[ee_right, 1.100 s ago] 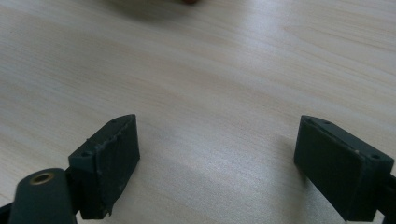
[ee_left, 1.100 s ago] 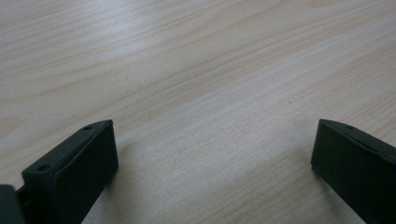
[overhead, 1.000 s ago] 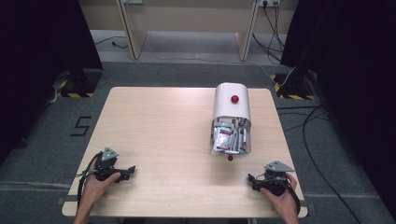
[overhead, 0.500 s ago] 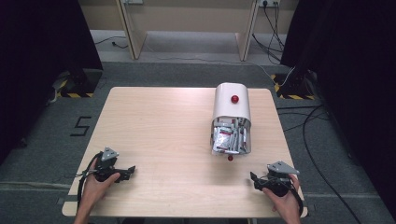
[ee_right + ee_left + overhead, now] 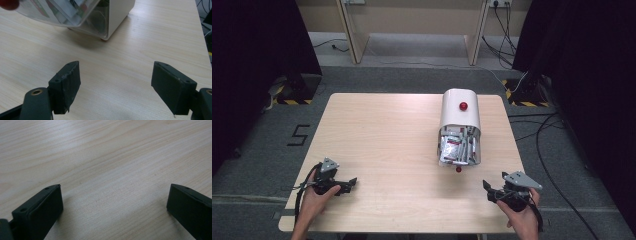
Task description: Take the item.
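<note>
On the right half of your desk [image 5: 387, 130] stands a white bin [image 5: 459, 112] with a red knob [image 5: 463, 106] on top; its clear front drawer [image 5: 458, 147] is packed with red-and-white packets [image 5: 454, 150], and a second red knob [image 5: 458, 169] sits at the drawer's near edge. Your left tool [image 5: 352, 182] rests near the front left edge, released, jaws wide apart over bare wood, holding nothing. Your right tool [image 5: 487, 189] sits near the front right corner, also spread wide and empty, well apart from the bin. Your right gripper view catches the bin's clear drawer [image 5: 75, 12] and white side close ahead; your left gripper view has plain wood grain between the jaws.
</note>
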{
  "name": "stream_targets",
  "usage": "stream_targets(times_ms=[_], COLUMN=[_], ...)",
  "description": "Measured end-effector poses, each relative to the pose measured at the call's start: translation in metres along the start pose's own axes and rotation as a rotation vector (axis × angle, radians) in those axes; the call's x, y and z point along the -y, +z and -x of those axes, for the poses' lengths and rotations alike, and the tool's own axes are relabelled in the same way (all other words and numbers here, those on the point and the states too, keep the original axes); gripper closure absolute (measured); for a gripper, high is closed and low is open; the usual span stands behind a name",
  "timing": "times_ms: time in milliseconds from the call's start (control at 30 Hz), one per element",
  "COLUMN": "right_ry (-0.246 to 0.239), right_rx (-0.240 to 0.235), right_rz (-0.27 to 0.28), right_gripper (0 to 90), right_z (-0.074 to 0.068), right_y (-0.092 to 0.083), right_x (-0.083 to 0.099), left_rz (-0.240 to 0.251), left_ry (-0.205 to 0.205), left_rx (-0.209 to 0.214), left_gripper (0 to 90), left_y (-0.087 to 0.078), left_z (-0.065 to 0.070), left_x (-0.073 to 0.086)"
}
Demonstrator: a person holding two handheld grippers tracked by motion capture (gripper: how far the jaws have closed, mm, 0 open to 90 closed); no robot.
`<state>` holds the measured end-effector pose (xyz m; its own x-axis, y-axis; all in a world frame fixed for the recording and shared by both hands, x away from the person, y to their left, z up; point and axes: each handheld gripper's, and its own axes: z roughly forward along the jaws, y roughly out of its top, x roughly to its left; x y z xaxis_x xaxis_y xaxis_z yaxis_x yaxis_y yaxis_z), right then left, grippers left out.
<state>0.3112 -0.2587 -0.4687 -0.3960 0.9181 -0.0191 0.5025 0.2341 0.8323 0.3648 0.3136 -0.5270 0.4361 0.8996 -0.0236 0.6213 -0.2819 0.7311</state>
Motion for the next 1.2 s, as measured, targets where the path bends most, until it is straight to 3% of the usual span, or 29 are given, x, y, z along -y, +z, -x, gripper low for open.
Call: stream_targets(times_ms=[500, 967, 1200], right_ry=[-0.027, -0.08, -0.077], right_rx=[-0.01, -0.026, -0.019], right_rz=[0.09, 0.151, 0.188], right_gripper=[26.8, 37.2, 38.2], right_z=[-0.016, -0.027, -0.028], right_y=[-0.033, -0.044, -0.047], right_x=[-0.025, -0.042, -0.052], left_rz=[0.0, 0.0, 0.0], left_ry=[0.001, 0.0, 0.0], left_rx=[0.0, -0.001, -0.001], left_gripper=[0.0, 0.0, 0.0], left_y=[0.0, 0.0, 0.0], left_z=[0.0, 0.0, 0.0], left_x=[0.0, 0.0, 0.0])
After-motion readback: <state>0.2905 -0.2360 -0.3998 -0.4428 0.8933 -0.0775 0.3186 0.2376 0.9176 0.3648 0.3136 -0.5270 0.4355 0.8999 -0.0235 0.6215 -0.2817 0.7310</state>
